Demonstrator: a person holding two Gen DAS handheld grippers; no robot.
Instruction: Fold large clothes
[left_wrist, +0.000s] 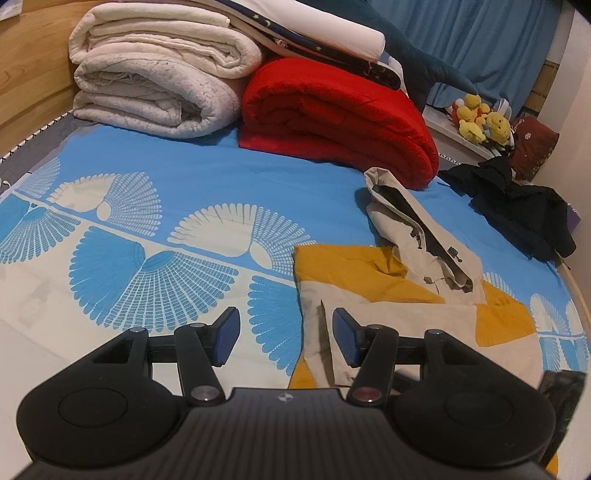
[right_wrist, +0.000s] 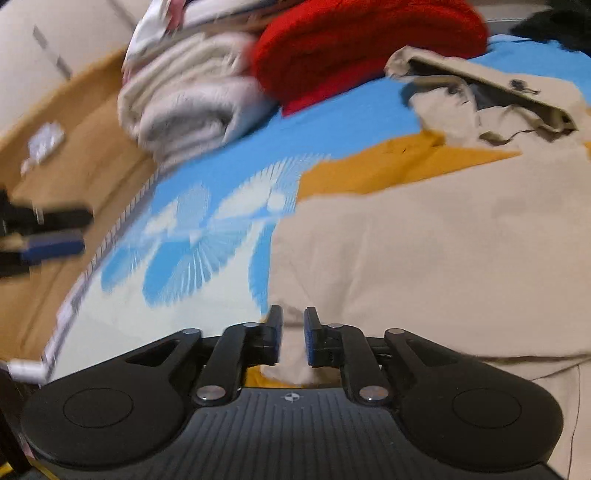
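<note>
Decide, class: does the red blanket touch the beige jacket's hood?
Cannot tell. In the left wrist view, the hood overlaps the red blanket, with no visible gap or clear contact.

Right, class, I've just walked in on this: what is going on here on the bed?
A person with a gripper in each hand is folding a beige and yellow jacket spread on the bed's blue patterned sheet. The right gripper has a fold of beige cloth between its narrowed jaws at the jacket's edge; whether the pads are pressing it is unclear. The left gripper stands open over the jacket's left edge, holding nothing. Folded blankets, white and red, sit behind.
</note>
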